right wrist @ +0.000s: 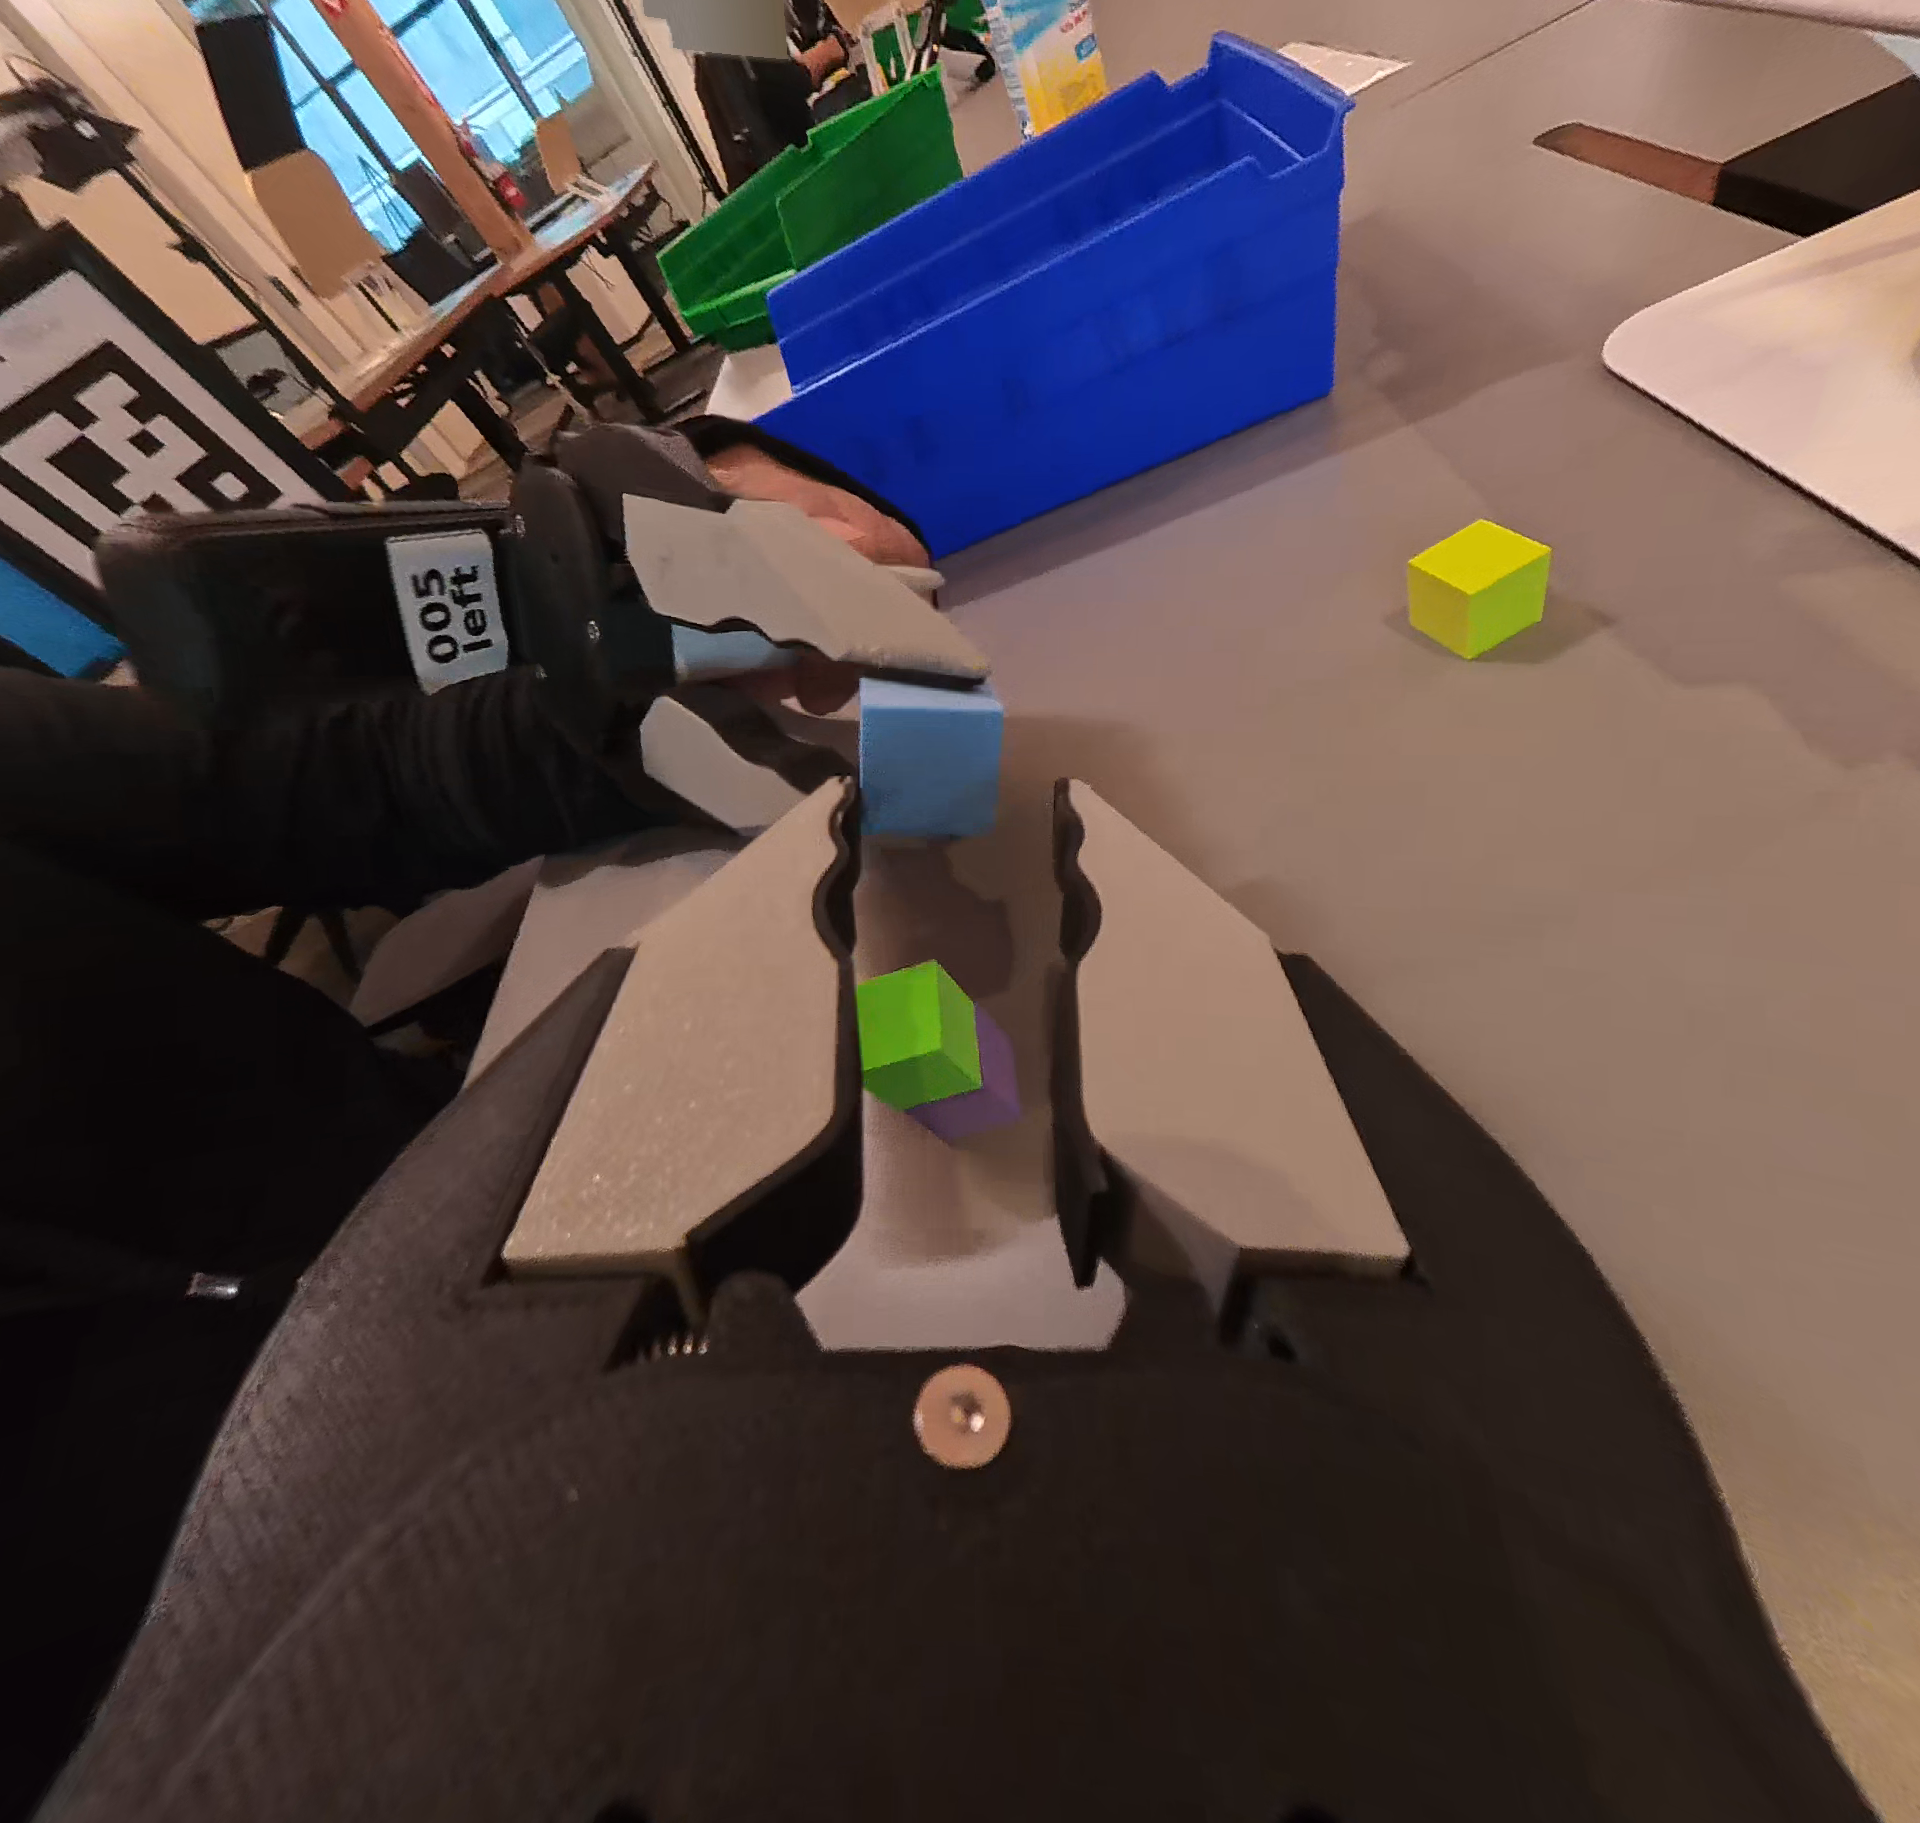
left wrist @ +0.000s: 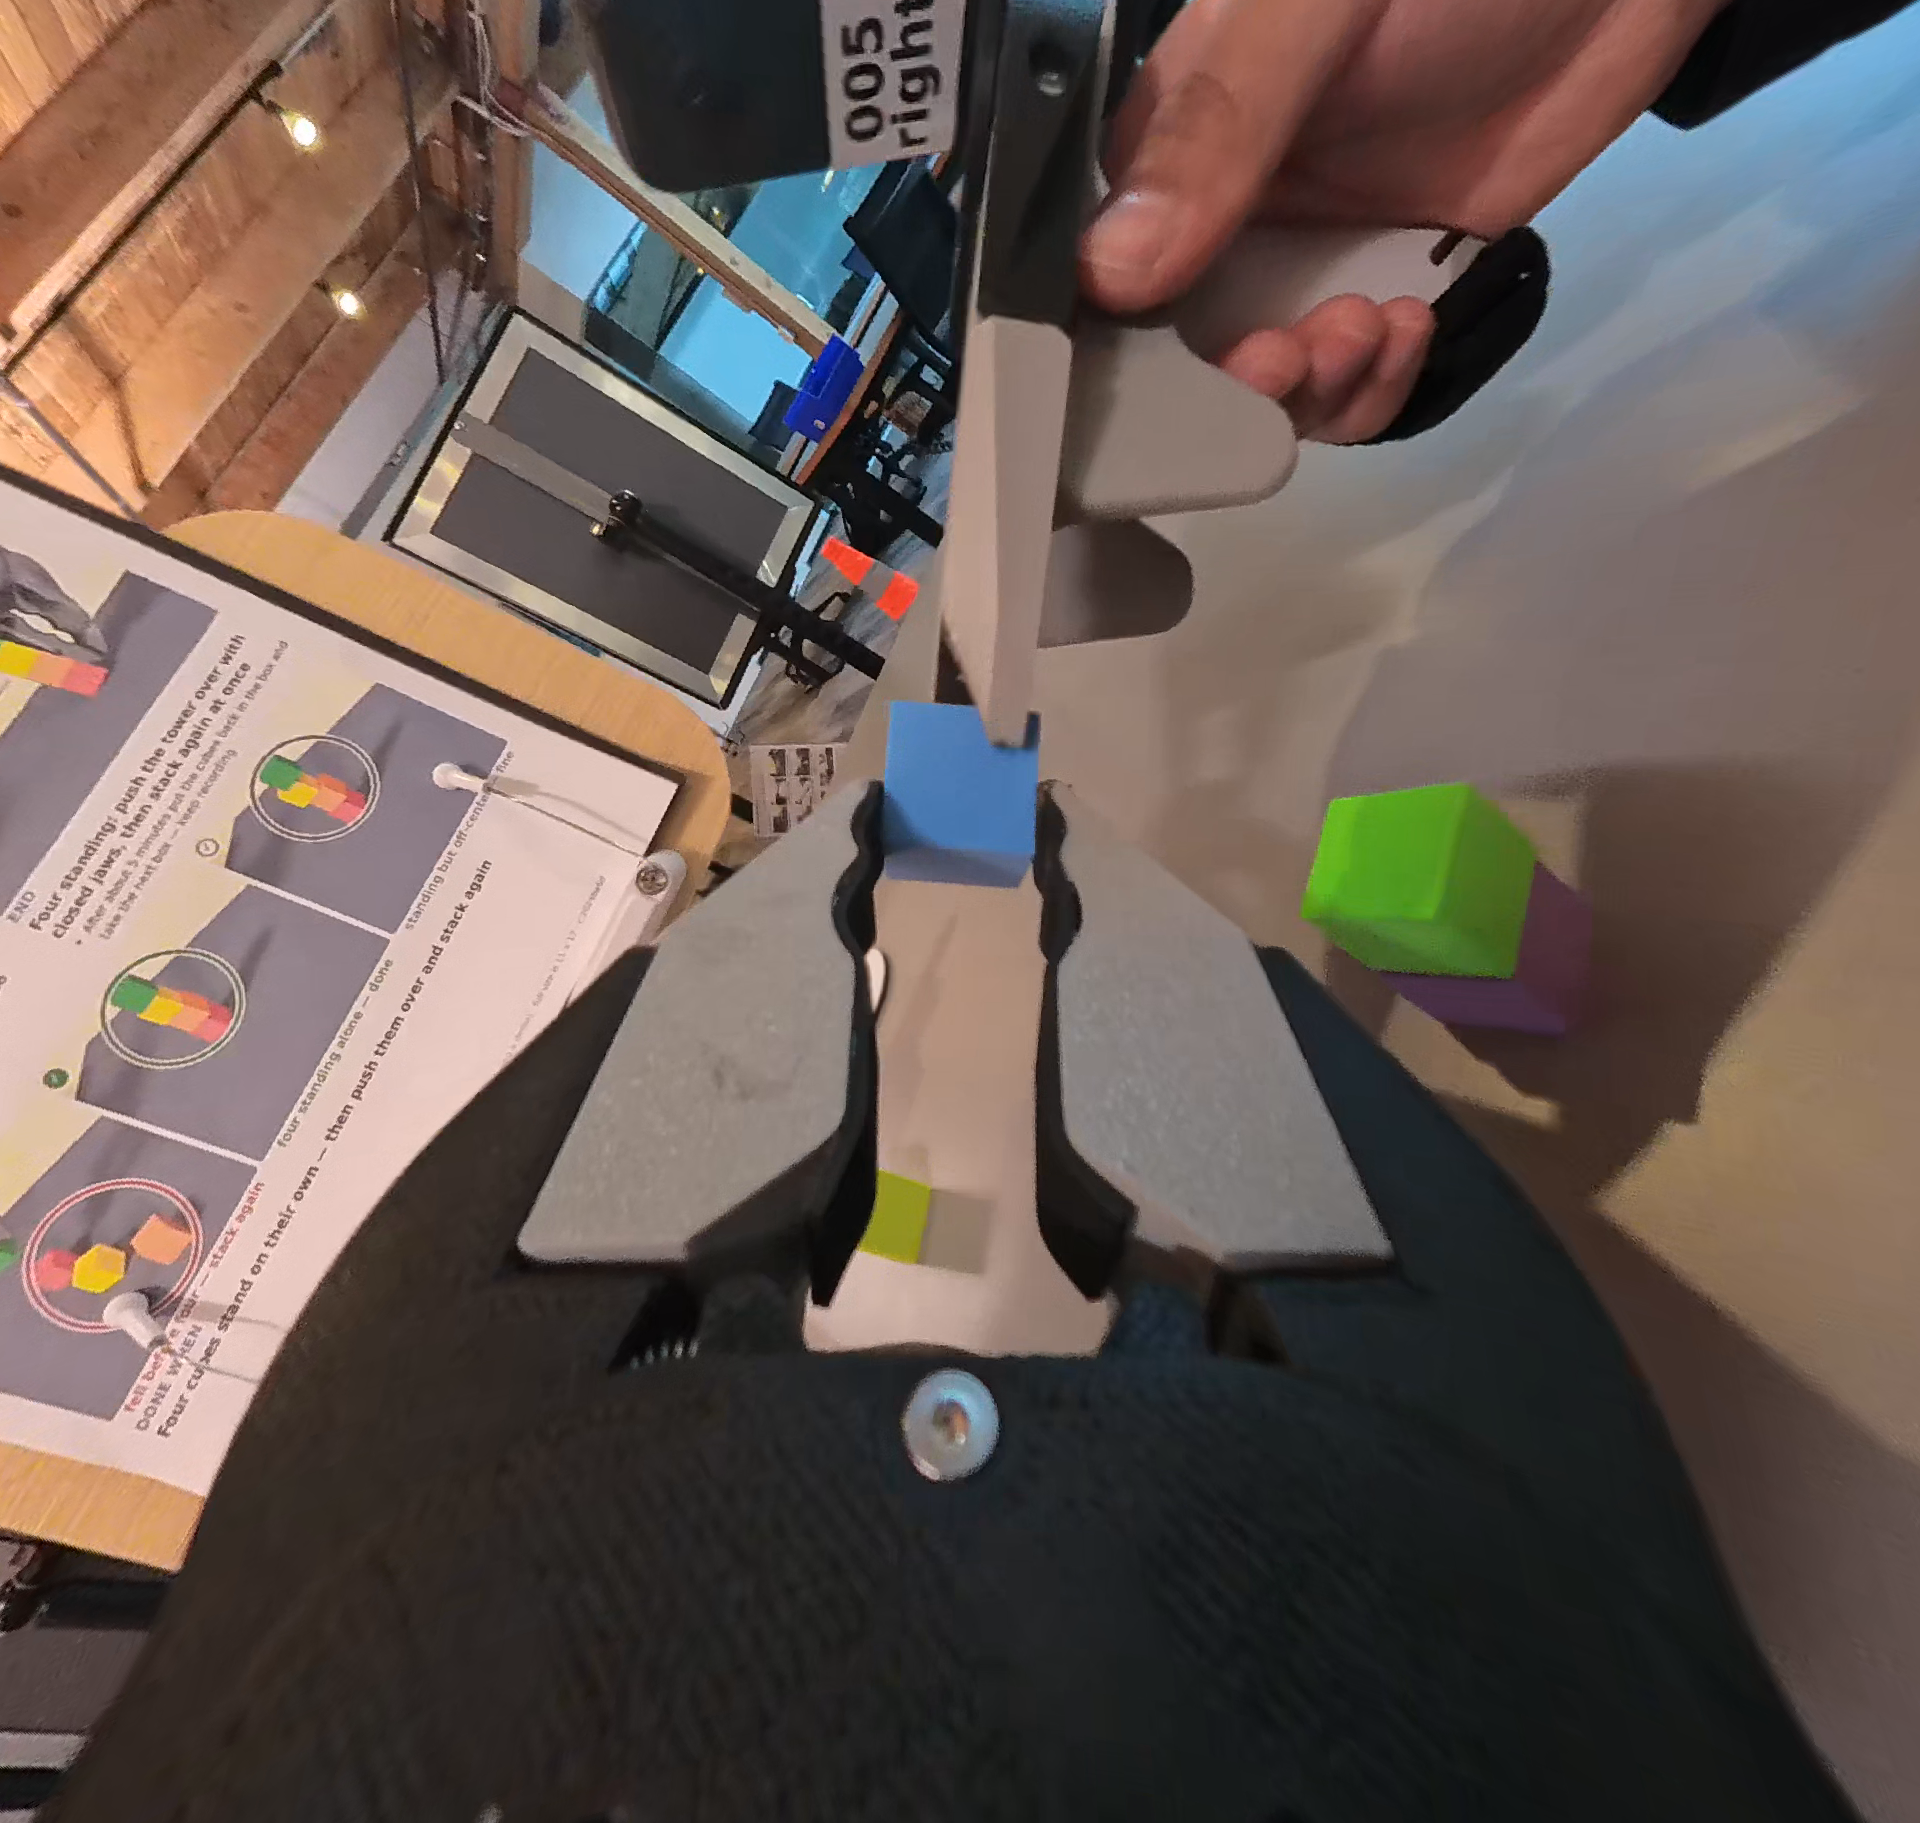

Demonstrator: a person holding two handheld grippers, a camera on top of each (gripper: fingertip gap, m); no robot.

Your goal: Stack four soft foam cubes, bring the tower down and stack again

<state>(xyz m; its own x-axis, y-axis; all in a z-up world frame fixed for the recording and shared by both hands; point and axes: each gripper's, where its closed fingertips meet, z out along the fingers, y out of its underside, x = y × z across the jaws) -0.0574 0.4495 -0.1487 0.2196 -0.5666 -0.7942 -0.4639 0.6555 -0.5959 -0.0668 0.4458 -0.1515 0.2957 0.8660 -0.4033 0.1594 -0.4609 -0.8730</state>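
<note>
Your left gripper (left wrist: 958,817) pinches the blue cube (left wrist: 961,802) squarely at frame centre; your right gripper (right wrist: 956,817) gapes empty, its tip touching that cube.

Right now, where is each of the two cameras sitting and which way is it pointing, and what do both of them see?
Left wrist view: sits on the left gripper, looking along its fingers, which clamp the blue cube; the right gripper and a bare hand show ahead.
Right wrist view: sits on the right gripper, looking down across the grey table, fingers apart; a black sleeve shows at left.
Shared: blue cube, the green cube on the purple cube, the yellow-green cube.
</note>
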